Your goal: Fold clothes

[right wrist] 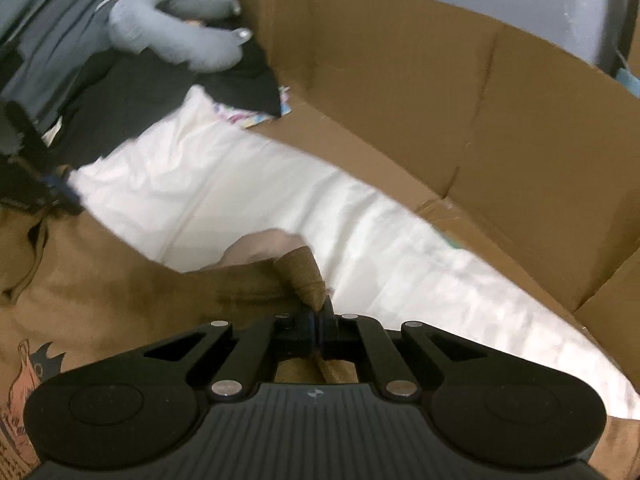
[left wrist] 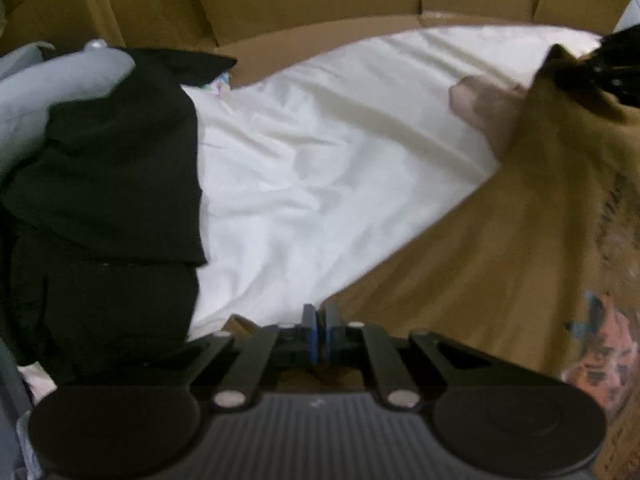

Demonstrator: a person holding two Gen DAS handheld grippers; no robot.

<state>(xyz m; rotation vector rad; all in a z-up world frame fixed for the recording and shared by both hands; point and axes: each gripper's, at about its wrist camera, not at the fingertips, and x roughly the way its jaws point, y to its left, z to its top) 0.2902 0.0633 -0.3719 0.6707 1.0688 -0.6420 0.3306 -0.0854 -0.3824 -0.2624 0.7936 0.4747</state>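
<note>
Surroundings: white sheet [left wrist: 320, 168] over the work surface, cardboard walls [right wrist: 460, 100] behind, a black garment [left wrist: 108, 168] piled at one side with a grey neck pillow [right wrist: 176, 28] on it (nothing lies across the working area). Task item: brown T-shirt [left wrist: 500, 260], printed graphic on the front, spread over the sheet and stretched between both tools. Left gripper [left wrist: 320, 320] is closed on one edge of it; right gripper [right wrist: 316, 320] is closed on a bunched fold of another edge.
</note>
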